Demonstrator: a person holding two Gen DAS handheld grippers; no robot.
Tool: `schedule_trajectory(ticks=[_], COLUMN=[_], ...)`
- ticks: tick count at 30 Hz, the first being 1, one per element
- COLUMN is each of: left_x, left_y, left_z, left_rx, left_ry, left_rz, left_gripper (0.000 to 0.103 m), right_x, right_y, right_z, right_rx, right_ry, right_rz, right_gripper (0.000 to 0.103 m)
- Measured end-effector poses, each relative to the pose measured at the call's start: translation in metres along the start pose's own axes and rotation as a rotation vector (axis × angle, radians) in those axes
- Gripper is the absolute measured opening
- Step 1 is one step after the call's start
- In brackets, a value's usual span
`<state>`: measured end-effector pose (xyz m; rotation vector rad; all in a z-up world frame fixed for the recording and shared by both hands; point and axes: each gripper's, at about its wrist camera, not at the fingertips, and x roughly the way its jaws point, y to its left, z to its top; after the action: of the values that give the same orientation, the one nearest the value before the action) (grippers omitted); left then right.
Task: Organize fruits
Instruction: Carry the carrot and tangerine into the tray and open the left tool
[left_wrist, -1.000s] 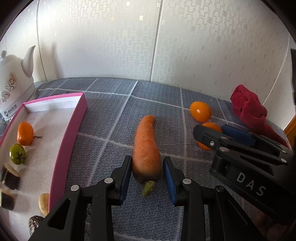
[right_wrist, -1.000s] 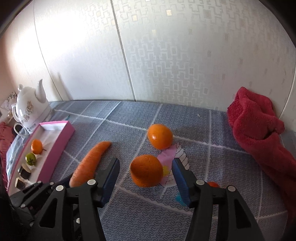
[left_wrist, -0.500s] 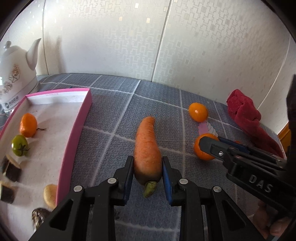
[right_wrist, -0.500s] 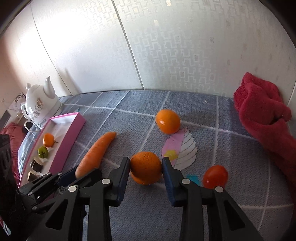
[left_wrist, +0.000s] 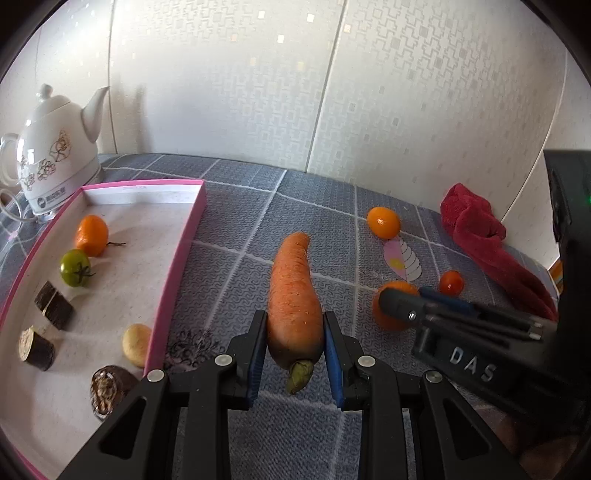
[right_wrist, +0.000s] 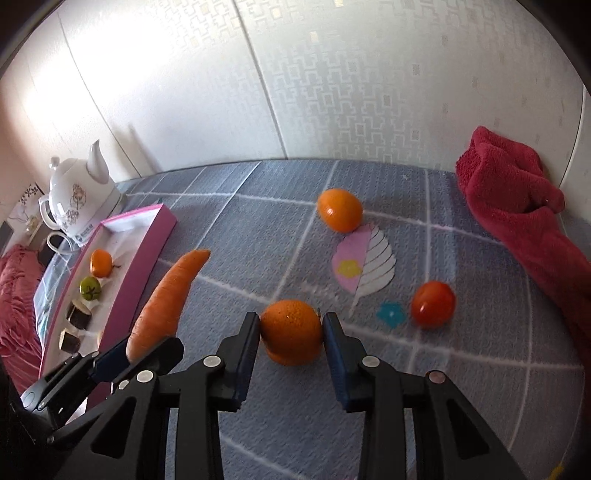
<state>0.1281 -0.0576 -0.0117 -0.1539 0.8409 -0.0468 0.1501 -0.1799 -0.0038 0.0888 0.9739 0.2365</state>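
My left gripper is shut on the thick stem end of a long carrot, which points away over the grey patterned cloth. My right gripper is shut on an orange; both blue pads press its sides. In the left wrist view the same orange sits partly behind the right gripper's fingers. In the right wrist view the carrot rises at the left, held by the left gripper. A pink-rimmed tray at the left holds a small orange fruit, a green tomato and several other pieces.
A second orange and a red tomato lie loose on the cloth. A red towel is bunched at the right by the wall. A white kettle stands behind the tray. A leaf-shaped sticker lies flat mid-table.
Both grippers closed: the left on the carrot, the right on the orange. The left view now shows more of the tray, and the carrot's tip looks raised off the cloth.
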Motion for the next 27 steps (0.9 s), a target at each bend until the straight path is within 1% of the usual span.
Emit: schedule_trajectory(ticks=[3, 7, 13, 16, 22, 27], left_x=[-0.007, -0.017, -0.033, -0.041, -0.053, -0.061], left_y=[0.003, 0.007, 0.012, 0.015, 0.033, 0.048], left_z=[-0.001, -0.003, -0.005, -0.009, -0.010, -0.010], left_rx=[-0.013, -0.020, -0.040, -0.037, -0.083, -0.109], left_ry=[-0.008, -0.027, -0.059, -0.080, -0.095, -0.116], left_rz=[0.000, 0.010, 0.011, 0.029, 0.046, 0.082], left_gripper=[0.029, 0.029, 0.029, 0.029, 0.029, 0.029], right_x=[-0.003, -0.008, -0.022, -0.027, -0.031, -0.036], right_y=[0.004, 0.008, 0.012, 0.018, 0.027, 0.040], right_z=[-0.006, -0.013, -0.018, -0.016, -0.012, -0.009], right_rx=[0.026, 0.050, 0.107, 0.102, 0.081, 0.062], right_ry=[0.015, 0.012, -0.038, -0.069, -0.108, -0.137], right_rz=[0.000, -0.017, -0.008, 0.006, 0.043, 0.103], right_gripper=[0.035, 0.035, 0.035, 0.035, 0.035, 0.035])
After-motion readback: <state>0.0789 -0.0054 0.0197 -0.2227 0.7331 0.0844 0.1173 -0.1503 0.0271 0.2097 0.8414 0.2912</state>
